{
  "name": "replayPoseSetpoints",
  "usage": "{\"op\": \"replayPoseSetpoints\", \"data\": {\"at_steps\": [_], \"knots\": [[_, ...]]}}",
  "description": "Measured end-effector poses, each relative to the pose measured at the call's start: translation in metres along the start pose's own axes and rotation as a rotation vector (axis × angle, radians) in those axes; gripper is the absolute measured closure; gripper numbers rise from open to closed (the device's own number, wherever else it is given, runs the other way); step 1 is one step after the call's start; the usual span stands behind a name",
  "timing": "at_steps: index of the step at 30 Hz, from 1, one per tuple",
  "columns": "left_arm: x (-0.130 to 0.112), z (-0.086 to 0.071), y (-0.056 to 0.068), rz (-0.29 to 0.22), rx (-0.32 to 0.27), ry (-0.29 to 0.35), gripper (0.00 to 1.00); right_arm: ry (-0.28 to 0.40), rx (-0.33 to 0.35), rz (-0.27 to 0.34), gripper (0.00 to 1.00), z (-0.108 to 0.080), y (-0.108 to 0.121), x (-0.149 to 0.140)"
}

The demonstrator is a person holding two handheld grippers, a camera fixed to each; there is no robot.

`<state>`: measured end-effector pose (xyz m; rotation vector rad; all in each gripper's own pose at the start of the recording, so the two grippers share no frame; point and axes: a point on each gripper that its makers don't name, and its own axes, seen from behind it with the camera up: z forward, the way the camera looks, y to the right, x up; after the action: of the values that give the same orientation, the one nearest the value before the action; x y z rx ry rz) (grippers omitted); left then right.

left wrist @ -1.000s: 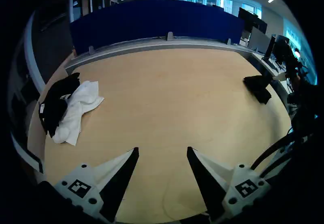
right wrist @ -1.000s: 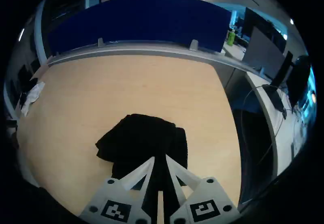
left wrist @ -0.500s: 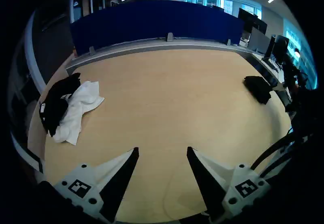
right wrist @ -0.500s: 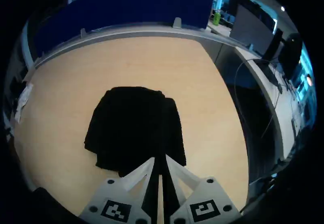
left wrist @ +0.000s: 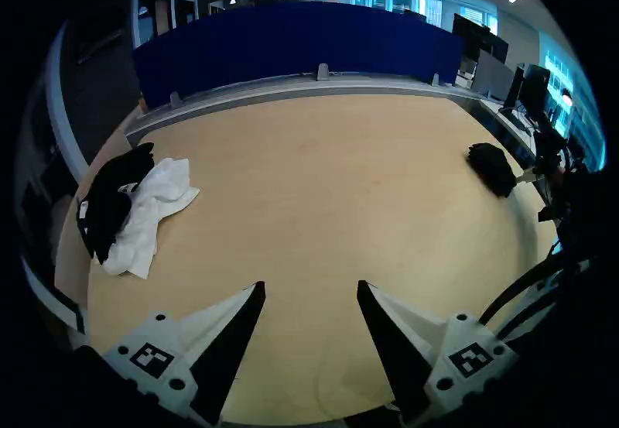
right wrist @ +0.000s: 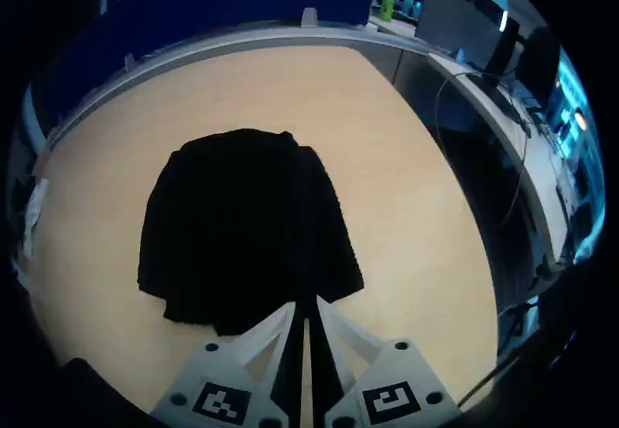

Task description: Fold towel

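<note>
Wooden desk (left wrist: 325,180), blue divider (left wrist: 294,41); left tongs (left wrist: 309,285) apart; right tongs (right wrist: 306,303) clamp black towel (right wrist: 240,227).

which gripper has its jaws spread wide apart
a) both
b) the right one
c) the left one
c: the left gripper holds its jaws wide apart over the bare wooden table, while the right gripper has its jaws pinched together on the near edge of the black towel.
</note>
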<state>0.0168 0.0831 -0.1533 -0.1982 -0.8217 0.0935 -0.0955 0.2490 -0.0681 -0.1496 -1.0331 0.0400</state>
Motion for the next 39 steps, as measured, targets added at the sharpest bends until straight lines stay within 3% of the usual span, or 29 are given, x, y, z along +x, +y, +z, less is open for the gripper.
{"op": "replayPoseSetpoints", "data": {"at_steps": [15,23,31,39], "knots": [[0.002,0.001,0.001,0.009,-0.002,0.004,0.12,0.011,-0.014,0.002,0.91,0.001,0.000,0.001],[0.003,0.001,0.000,0.006,-0.001,0.008,0.12,0.049,-0.028,-0.009,0.57,-0.010,0.003,-0.001],[0.006,0.000,-0.002,0.009,-0.002,0.011,0.12,0.133,-0.013,-0.014,0.00,-0.021,-0.007,0.006],[0.008,-0.002,-0.001,0.013,-0.005,0.014,0.12,0.170,-0.005,-0.031,0.00,-0.026,-0.016,0.015]]}}
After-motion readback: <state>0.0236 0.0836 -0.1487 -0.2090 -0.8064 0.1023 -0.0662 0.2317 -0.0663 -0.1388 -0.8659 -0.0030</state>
